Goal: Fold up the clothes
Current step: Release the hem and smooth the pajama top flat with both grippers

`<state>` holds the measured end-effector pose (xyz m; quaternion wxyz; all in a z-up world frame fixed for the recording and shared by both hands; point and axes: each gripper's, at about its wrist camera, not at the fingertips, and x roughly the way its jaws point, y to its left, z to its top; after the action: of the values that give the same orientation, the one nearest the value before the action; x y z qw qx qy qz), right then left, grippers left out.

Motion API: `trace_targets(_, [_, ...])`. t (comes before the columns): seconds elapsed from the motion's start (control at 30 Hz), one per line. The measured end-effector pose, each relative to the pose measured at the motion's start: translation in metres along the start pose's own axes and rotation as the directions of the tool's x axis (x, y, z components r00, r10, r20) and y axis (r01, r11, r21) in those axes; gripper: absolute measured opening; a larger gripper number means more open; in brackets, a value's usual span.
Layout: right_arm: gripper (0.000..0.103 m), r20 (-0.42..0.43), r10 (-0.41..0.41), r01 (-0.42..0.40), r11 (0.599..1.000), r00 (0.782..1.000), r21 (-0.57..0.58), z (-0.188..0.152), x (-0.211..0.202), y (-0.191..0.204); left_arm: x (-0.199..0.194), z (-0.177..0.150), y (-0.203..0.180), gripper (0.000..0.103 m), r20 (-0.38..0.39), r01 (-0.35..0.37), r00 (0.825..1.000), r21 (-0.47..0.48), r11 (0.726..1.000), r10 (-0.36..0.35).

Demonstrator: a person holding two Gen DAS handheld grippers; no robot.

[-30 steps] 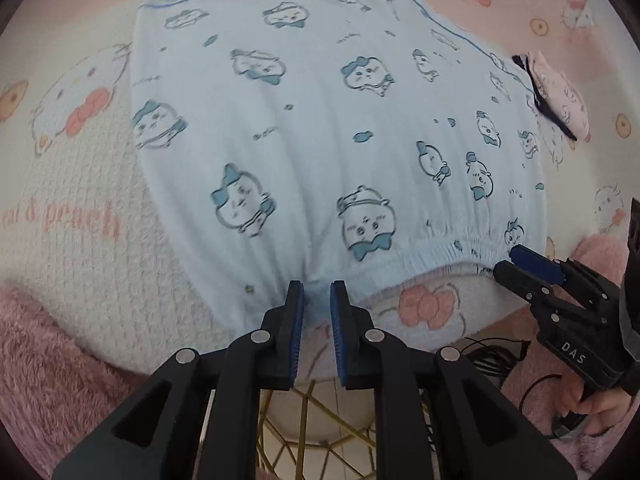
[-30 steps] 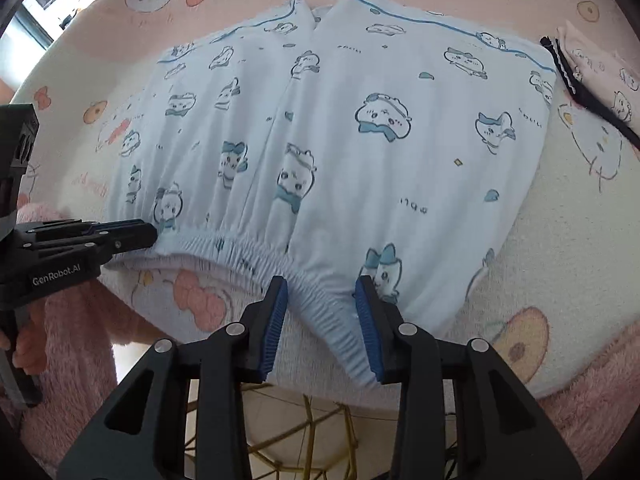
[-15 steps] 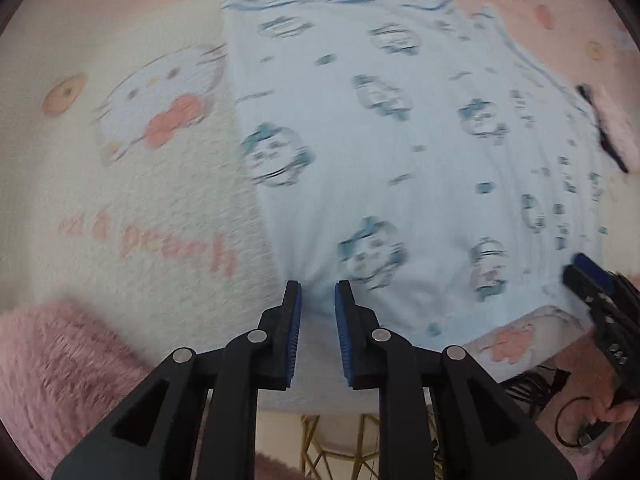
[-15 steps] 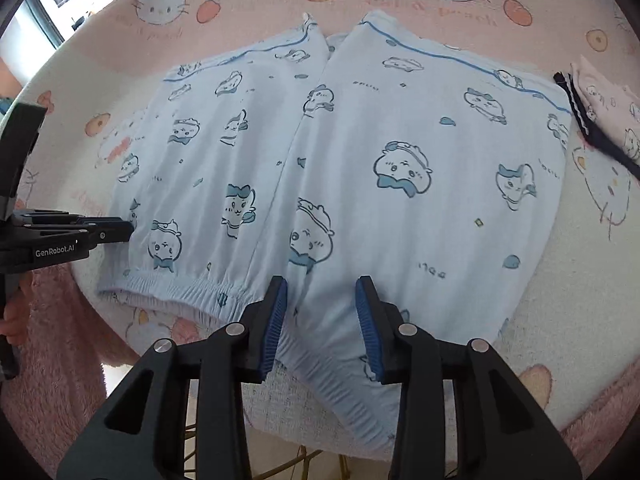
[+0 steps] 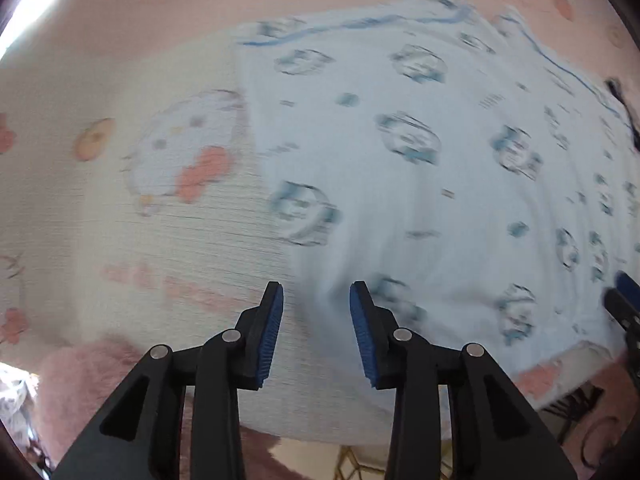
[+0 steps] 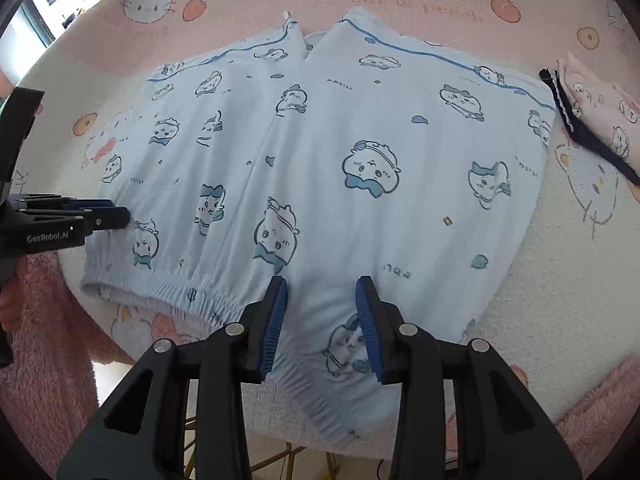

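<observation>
Light blue shorts (image 6: pixel 360 160) with cartoon prints lie flat on the cloth-covered table, elastic waistband toward me, leg hems far. The left wrist view shows them blurred (image 5: pixel 420 168). My left gripper (image 5: pixel 316 296) is open over the shorts' left edge near the waistband, nothing between its pads. It shows in the right wrist view (image 6: pixel 116 214) at the shorts' left side. My right gripper (image 6: pixel 322 292) is open above the waistband's middle, holding nothing. Its tip shows at the left view's right edge (image 5: pixel 624 292).
A pink and white Hello Kitty cloth (image 6: pixel 580 260) covers the table. A folded pink garment with dark trim (image 6: pixel 596 120) lies at the far right. Pink fluffy fabric (image 6: pixel 52 320) hangs along the near edge.
The left gripper has opened and let go of the waistband corner, and has moved forward and left over the shorts' side. The shorts slid further onto the table. The right gripper stayed open.
</observation>
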<state>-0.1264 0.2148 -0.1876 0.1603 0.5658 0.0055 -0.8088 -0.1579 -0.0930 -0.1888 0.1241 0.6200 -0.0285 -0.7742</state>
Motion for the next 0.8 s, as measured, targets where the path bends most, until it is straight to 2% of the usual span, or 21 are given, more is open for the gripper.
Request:
trace_targets(0.03, [0.037, 0.001, 0.015, -0.015, 1.0, 1.0, 0.027, 0.0, -0.002, -0.006, -0.005, 0.004, 0.009, 0.036, 0.03, 0.013, 0.999, -0.014, 1.0, -0.012])
trace_targets(0.1, [0.037, 0.004, 0.038, -0.038, 0.997, 0.999, 0.066, 0.001, -0.005, -0.012, -0.008, 0.024, -0.009, 0.036, 0.068, 0.163, 0.985, -0.014, 0.987, -0.162])
trace_targets(0.17, [0.037, 0.005, 0.041, -0.041, 0.998, 0.999, 0.048, 0.01, 0.002, -0.002, -0.015, 0.033, -0.017, 0.037, 0.113, 0.29, 0.95, 0.018, 0.957, -0.29])
trace_targets(0.2, [0.037, 0.007, 0.046, -0.046, 0.998, 0.999, 0.032, 0.015, 0.007, 0.006, -0.015, 0.038, -0.027, 0.037, 0.133, 0.328, 0.933, 0.057, 0.943, -0.333])
trace_targets(0.27, [0.038, -0.001, 0.055, -0.055, 0.998, 0.998, -0.006, 0.017, 0.015, 0.018, -0.004, 0.042, -0.053, 0.037, 0.099, 0.297, 0.946, 0.125, 0.947, -0.31])
trace_targets(0.3, [0.039, 0.002, 0.037, -0.037, 0.999, 0.999, -0.028, 0.017, 0.018, 0.022, 0.005, 0.04, -0.058, 0.037, 0.044, 0.207, 0.976, 0.142, 0.968, -0.215])
trace_targets(0.37, [0.038, 0.003, 0.017, -0.017, 0.998, 1.0, -0.061, 0.015, 0.016, 0.025, 0.014, 0.034, -0.043, 0.05, 0.007, 0.101, 0.995, 0.102, 0.99, -0.103])
trace_targets(0.47, [0.038, -0.016, 0.028, -0.028, 0.999, 0.999, -0.022, 0.016, 0.008, 0.009, 0.015, 0.043, 0.007, 0.05, -0.011, -0.041, 0.999, -0.02, 0.999, 0.04])
trace_targets(0.5, [0.038, -0.009, 0.031, -0.031, 1.0, 0.999, 0.001, 0.024, 0.007, 0.004, 0.011, 0.049, 0.021, 0.05, 0.015, -0.064, 0.998, -0.051, 0.997, 0.065])
trace_targets(0.53, [0.038, -0.001, 0.033, -0.033, 0.999, 0.999, 0.024, 0.033, 0.006, -0.001, 0.006, 0.057, 0.031, 0.05, 0.044, -0.046, 0.998, -0.071, 0.996, 0.049])
trace_targets(0.6, [0.038, 0.016, 0.032, -0.033, 0.998, 0.999, 0.053, 0.052, 0.006, -0.01, 0.0, 0.077, 0.026, 0.05, 0.109, 0.093, 0.991, -0.078, 0.993, -0.084])
trace_targets(0.63, [0.038, 0.023, 0.028, -0.029, 0.998, 0.999, 0.05, 0.067, 0.01, -0.01, -0.003, 0.087, 0.023, 0.05, 0.141, 0.163, 0.979, -0.077, 0.984, -0.151])
trace_targets(0.7, [0.038, 0.038, 0.02, -0.021, 0.999, 0.999, 0.04, 0.097, 0.02, -0.009, -0.004, 0.106, -0.009, 0.05, 0.183, 0.278, 0.945, -0.006, 0.961, -0.272])
trace_targets(0.73, [0.039, 0.039, 0.018, -0.019, 0.999, 0.999, 0.028, 0.111, 0.026, -0.008, -0.005, 0.114, -0.025, 0.05, 0.199, 0.319, 0.926, 0.043, 0.947, -0.321])
trace_targets(0.8, [0.038, 0.04, 0.016, -0.016, 1.0, 0.999, -0.001, 0.136, 0.04, -0.005, -0.003, 0.131, -0.066, 0.05, 0.202, 0.34, 0.908, 0.159, 0.927, -0.367])
